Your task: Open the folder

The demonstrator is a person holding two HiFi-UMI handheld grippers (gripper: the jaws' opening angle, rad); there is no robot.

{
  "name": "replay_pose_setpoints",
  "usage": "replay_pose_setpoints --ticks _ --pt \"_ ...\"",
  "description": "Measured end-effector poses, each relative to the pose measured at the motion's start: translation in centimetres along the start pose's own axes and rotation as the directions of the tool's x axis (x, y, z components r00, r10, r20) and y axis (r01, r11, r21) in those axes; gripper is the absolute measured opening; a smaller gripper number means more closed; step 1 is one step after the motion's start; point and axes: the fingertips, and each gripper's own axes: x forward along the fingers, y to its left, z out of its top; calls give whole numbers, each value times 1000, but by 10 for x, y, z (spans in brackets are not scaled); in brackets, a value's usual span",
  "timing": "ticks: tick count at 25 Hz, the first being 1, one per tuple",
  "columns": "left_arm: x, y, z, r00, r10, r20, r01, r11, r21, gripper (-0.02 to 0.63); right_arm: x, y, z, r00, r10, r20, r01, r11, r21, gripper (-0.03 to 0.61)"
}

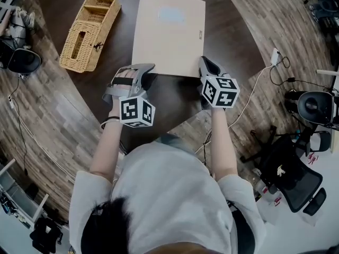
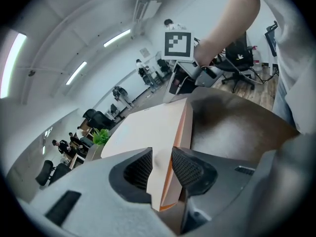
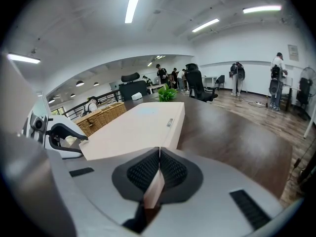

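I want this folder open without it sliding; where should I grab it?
Grip the folder at its near corners, coming in from the person's side: it lies flat with that edge free. The right gripper pinches just the thin top cover to lift; the left gripper clamps the thick corner to steady it.

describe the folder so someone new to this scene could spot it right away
On the dark table, right of the woven basket, lies the folder. It is the one flat pale-beige rectangle, its near corners pinched by the left gripper and right gripper.
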Motion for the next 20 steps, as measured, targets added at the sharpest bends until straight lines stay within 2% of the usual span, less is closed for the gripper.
replay_pose_setpoints --ticks 9,14,16,17,18,20 --pt "4 6 0 999 41 32 -35 982 -187 98 3 2 0 1000 7 -5 -7 1000 -7 12" --pt "-4 15 8 989 109 101 -67 934 -352 81 2 1 1 1000 3 -12 -3 1000 -30 12" --pt "-10 23 8 981 151 124 -84 898 -432 80 2 2 1 1000 3 -14 -3 1000 -30 12" --pt "-15 30 8 973 186 141 -95 868 -487 69 2 2 1 1000 0 -13 -1 1000 -31 12" --pt "-21 40 7 961 227 160 -104 828 -551 61 2 2 1 1000 -4 -10 4 999 -33 12" --pt "-35 63 3 932 316 179 -118 728 -675 35 2 1 2 1000 -14 -6 14 999 -42 12"
